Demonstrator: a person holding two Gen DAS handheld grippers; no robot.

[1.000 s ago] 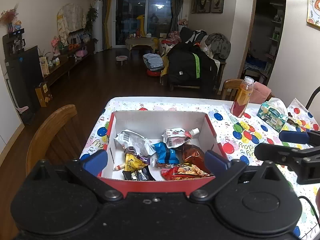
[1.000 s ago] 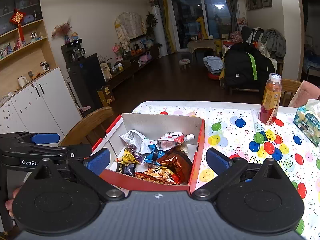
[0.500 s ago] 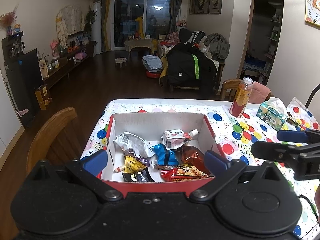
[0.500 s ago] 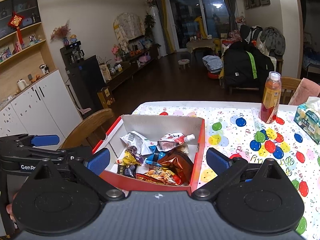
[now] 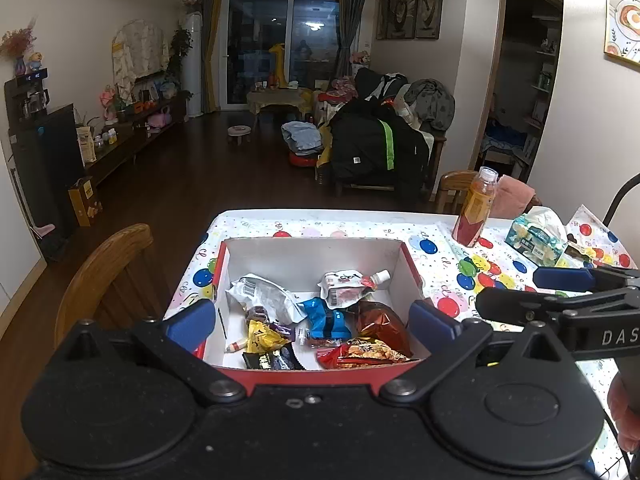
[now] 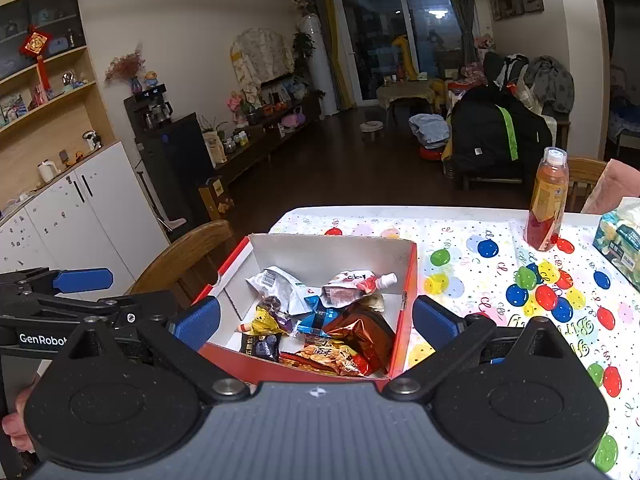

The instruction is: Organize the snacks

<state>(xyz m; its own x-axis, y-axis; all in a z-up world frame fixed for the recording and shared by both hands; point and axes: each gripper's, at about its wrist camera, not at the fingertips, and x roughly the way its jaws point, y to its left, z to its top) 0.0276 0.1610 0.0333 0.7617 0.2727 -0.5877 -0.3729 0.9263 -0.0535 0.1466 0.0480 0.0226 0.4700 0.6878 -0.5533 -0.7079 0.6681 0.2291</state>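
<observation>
Balloon-print bench (image 5: 440,256) bore our red snack box (image 5: 316,252), both tongs, left (image 5: 312,320) and right (image 6: 316,318), spread empty, poised just short of its near wall.

The box (image 5: 412,258) is red outside, white inside; the tablecloth (image 6: 472,276) is white with bright multicoloured balloons.

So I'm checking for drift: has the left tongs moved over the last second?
Yes, slightly: in the left wrist view the red box and bottle sit a little lower, so the left tongs tilted or rose slightly.
</observation>
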